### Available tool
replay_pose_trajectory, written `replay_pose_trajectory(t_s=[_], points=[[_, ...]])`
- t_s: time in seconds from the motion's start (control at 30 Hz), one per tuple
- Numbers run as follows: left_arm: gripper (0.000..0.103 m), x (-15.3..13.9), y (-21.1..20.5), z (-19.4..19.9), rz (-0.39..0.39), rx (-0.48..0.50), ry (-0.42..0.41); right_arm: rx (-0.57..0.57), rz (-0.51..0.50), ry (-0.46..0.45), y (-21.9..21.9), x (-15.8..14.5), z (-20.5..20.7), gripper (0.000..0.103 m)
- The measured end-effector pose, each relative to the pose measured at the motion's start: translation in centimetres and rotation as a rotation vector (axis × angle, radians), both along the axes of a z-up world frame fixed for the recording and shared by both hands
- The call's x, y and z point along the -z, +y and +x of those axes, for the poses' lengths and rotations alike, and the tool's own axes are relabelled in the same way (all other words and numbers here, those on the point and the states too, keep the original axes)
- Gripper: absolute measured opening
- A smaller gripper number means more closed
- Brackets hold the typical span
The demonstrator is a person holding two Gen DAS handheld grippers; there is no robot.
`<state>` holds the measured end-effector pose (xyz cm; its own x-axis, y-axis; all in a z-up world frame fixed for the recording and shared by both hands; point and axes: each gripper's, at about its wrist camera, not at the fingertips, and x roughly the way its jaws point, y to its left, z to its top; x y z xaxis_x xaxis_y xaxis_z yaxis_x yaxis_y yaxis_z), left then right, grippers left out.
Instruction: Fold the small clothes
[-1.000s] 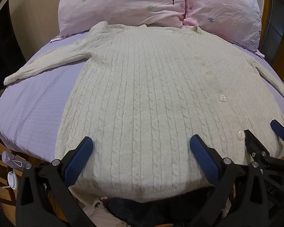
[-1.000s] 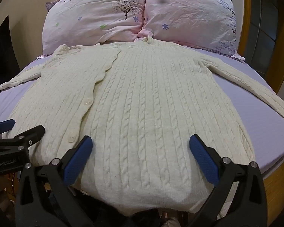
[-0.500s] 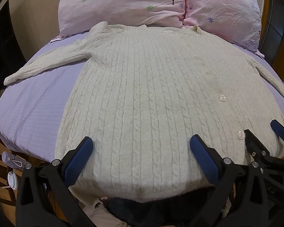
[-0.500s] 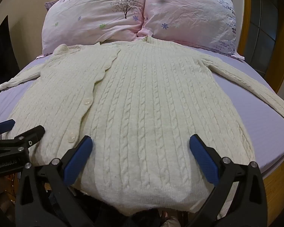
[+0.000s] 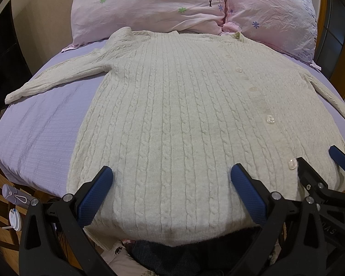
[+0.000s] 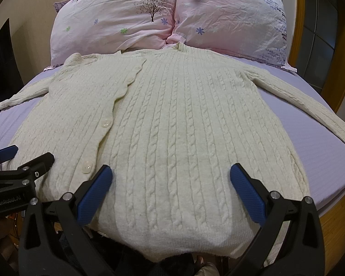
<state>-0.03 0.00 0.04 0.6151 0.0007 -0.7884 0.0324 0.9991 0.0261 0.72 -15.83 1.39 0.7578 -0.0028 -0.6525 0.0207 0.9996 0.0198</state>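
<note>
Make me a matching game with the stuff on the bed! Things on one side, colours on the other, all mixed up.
Things:
1. cardigan
2. bed sheet
3. pillows
4. pads of the right claw

Colours:
A. blue
B. pink with little flowers
C. cream
D. lilac

Pairs: 1-C, 2-D, 3-B, 4-A

The cardigan lies flat and buttoned on the sheet, sleeves spread out, collar by the pillows. Both claws, left claw and right claw, are open over its hem.
</note>
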Motion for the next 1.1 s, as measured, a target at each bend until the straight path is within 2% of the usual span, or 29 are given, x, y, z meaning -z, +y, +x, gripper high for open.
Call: replay_pose_trajectory(t_s=[1.1], points=[[0.102, -0.01, 0.0, -0.02, 0.0, 0.0, -0.004, 0.0, -0.001, 0.007, -0.03, 0.03, -0.06, 0.101]])
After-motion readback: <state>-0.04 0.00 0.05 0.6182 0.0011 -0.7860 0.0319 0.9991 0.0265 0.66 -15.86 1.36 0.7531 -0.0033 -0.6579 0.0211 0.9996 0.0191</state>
